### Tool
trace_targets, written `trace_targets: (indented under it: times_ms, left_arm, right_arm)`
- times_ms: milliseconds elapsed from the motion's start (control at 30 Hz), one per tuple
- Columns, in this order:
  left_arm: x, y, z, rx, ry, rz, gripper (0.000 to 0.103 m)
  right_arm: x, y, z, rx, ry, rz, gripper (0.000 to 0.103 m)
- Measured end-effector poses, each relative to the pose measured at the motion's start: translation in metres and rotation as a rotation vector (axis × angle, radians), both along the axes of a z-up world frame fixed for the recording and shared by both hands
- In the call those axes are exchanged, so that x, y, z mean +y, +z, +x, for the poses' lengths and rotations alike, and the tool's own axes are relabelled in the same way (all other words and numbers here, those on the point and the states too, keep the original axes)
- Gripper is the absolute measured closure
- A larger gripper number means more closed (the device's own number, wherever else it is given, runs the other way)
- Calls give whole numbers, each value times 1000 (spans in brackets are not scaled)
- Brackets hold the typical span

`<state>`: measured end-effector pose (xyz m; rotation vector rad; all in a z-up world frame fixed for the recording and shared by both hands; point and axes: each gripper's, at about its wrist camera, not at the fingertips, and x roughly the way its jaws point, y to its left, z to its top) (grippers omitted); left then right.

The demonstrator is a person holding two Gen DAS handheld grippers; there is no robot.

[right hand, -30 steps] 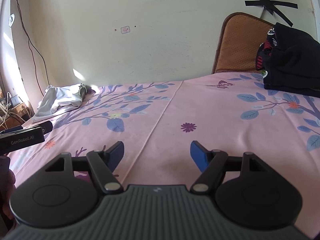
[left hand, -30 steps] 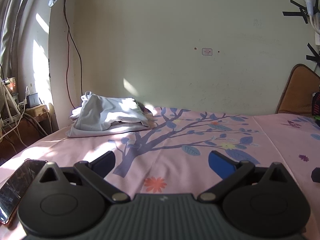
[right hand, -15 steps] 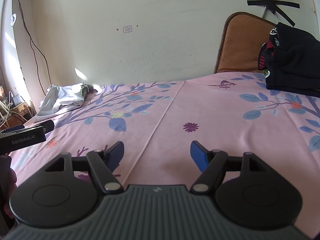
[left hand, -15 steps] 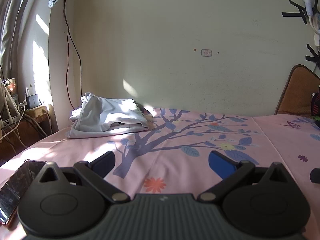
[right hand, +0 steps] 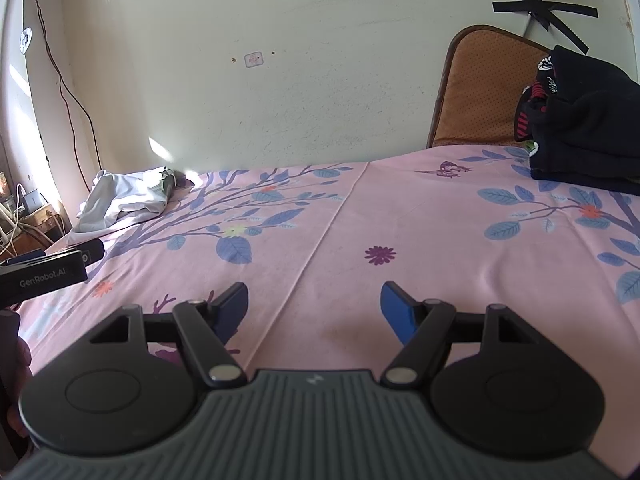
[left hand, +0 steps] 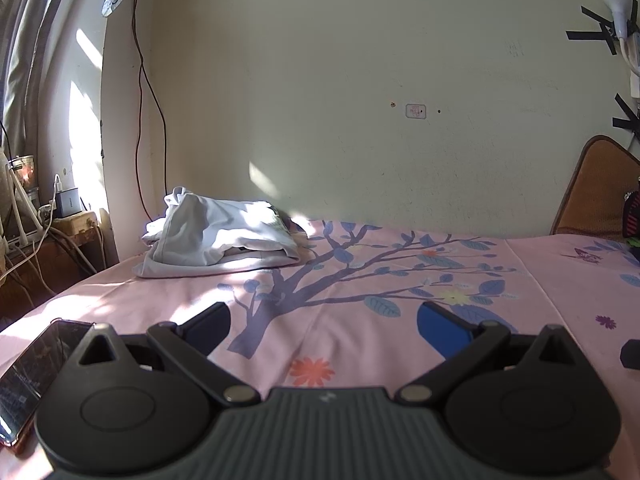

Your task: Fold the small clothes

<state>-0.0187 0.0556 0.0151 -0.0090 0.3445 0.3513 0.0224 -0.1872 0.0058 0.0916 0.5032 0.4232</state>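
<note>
**Both tools spread, nothing held; clothes lie at the far corners of the bed**

Left tool (left hand: 323, 318): jaws wide apart, nothing between them, low over the pink bedsheet (left hand: 360, 280) with its tree-and-leaf print. Right tool (right hand: 314, 306): jaws likewise wide apart and empty, over the sheet's centre seam.

White garment (left hand: 224, 236): loosely bundled, lying on the bed at the far left corner against the wall, partly in sunlight, well apart from both tools. Black clothes (right hand: 584, 120): piled at the far right of the bed, just in front of a brown cushion (right hand: 476, 92) leaning on the wall.

A phone (left hand: 28, 372) lies on the sheet just left of the left tool. The left tool's body shows at the left edge of the right wrist view.
</note>
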Motion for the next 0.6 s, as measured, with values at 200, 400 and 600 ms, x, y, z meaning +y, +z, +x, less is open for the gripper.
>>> trace_targets:
  times_ms: [200,400,600]
  left_arm:
    - [1,0,-2,-13,4,-5,0]
    - [2,0,-2,-19,8,-11,0]
    - [5,1,-4,-34,19,-22,0]
  right_arm:
    - [0,0,0,2,-3,-4,28]
    - [1,0,-1,-1,-10,-5,28]
    - [3,0,-2,-1,-15,-11,28]
